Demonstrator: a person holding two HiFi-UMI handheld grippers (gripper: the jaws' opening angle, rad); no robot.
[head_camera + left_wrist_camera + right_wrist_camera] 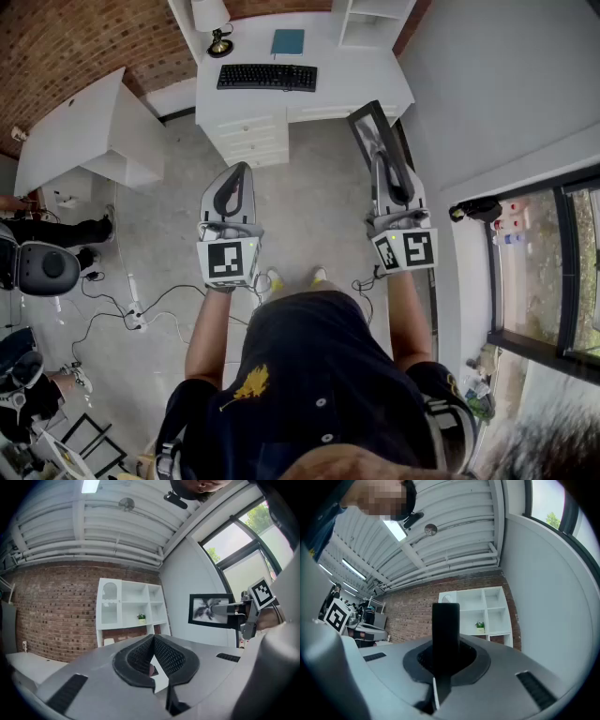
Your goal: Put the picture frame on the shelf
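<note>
Before the white shelf (131, 606)
Right gripper (386, 173) clenched the picture frame (368, 127); left gripper (234, 187) sat closed, empty.

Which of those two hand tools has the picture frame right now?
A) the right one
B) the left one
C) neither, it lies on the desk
A: the right gripper is shut on the picture frame, gripping its edge; the left gripper is shut with nothing in it.

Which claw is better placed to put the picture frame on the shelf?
Right: the right claw is shut on the picture frame, facing the shelf; the left claw is shut, empty.
</note>
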